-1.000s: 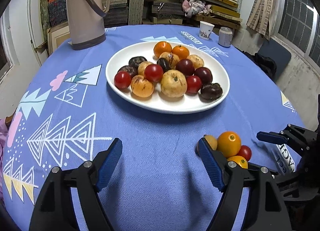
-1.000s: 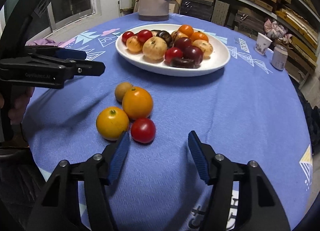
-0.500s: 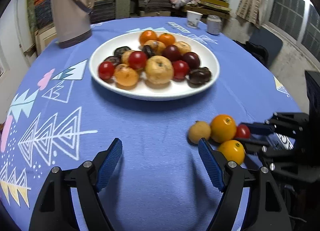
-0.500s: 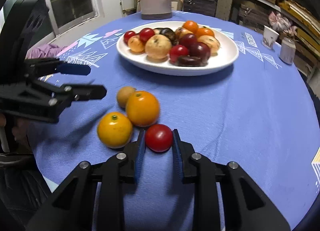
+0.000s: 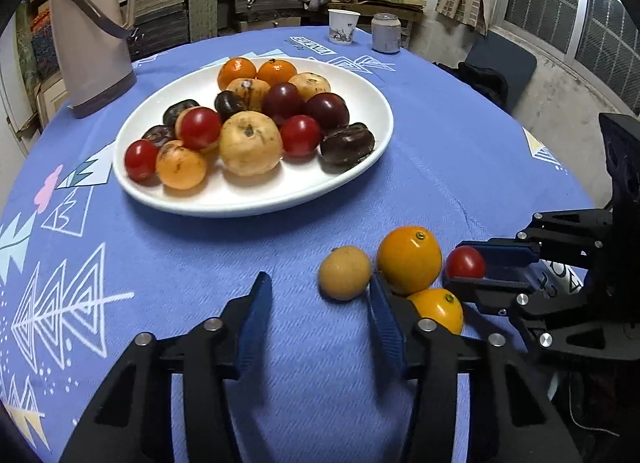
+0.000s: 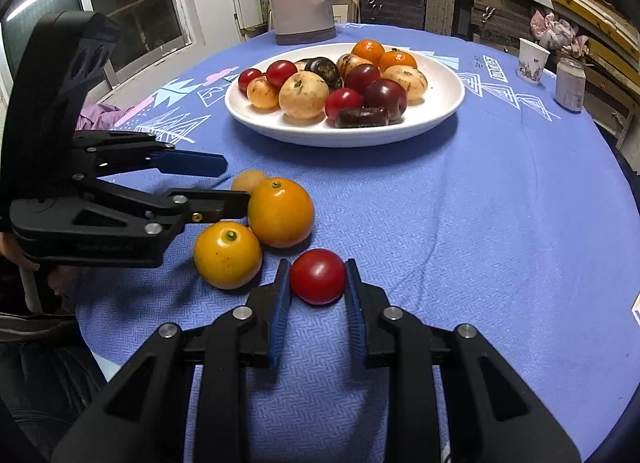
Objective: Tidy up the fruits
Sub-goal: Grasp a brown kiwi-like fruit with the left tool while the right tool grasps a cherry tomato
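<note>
- Blue tablecloth (image 6: 500, 223) with white triangle patterns covers the round table
- White oval plate (image 5: 360, 103) sits toward the far side, piled with red tomatoes, dark plums, small oranges and a pale yellow apple-like fruit (image 5: 250, 143)
- Four loose fruits lie on the cloth nearer the person, well apart from the plate: a small tan fruit (image 5: 345, 271), a large orange (image 5: 409, 259), a yellow-orange citrus (image 6: 227, 255) and a red tomato (image 6: 318, 275)
- Right gripper (image 6: 316, 291) is clenched on the red tomato, a blue pad pressing each side of it; the tomato appears to rest on the cloth, just beside the yellow-orange citrus
- Left gripper (image 5: 316, 315) points down at the cloth with its jaws closing; nothing lies between its blue pads, and the tan fruit sits just ahead of its right fingertip
- In the right wrist view the left gripper's lower finger (image 6: 216, 201) reaches up to the large orange; whether it touches cannot be told
- Beige thermos jug (image 5: 92, 31) stands at the far left of the table
- Paper cup (image 5: 343, 26) and a small grey jar (image 5: 386, 33) stand at the far edge, close together
</note>
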`<action>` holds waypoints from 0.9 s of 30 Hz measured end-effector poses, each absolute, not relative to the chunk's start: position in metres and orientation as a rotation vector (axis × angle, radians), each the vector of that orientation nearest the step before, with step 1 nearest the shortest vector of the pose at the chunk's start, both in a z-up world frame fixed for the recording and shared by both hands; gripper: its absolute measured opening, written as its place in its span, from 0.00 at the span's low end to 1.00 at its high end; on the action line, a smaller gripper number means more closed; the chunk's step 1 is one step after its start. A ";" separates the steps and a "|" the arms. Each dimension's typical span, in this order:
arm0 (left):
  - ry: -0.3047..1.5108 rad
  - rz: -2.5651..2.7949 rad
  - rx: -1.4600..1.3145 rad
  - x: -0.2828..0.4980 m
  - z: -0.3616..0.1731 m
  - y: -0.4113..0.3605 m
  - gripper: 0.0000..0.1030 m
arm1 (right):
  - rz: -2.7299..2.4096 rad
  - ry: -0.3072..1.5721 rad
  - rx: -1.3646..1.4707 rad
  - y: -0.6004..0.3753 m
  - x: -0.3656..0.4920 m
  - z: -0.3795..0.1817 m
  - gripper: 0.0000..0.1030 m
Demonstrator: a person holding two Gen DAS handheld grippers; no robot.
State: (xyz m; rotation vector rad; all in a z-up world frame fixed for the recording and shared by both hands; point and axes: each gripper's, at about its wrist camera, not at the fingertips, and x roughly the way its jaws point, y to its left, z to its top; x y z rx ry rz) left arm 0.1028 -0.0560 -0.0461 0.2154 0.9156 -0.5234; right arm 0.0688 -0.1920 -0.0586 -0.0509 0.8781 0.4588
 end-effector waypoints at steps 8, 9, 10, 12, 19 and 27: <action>0.890 -0.549 0.189 0.106 -0.050 -0.064 0.24 | 0.457 0.875 -0.040 -0.193 0.070 -0.059 0.25; 0.880 -0.552 0.191 0.105 -0.050 -0.066 0.24 | 0.456 0.875 -0.040 -0.193 0.070 -0.059 0.25; 0.892 -0.557 0.198 0.106 -0.052 -0.068 0.24 | 0.456 0.875 -0.040 -0.192 0.070 -0.059 0.25; 0.894 -0.564 0.189 0.106 -0.052 -0.067 0.24 | 0.456 0.876 -0.040 -0.192 0.070 -0.059 0.25; 0.905 -0.563 0.164 0.106 -0.049 -0.062 0.24 | 0.451 0.866 -0.031 -0.194 0.069 -0.055 0.25; 0.884 -0.559 0.143 0.101 -0.042 -0.053 0.24 | 0.432 0.857 -0.022 -0.199 0.069 -0.049 0.25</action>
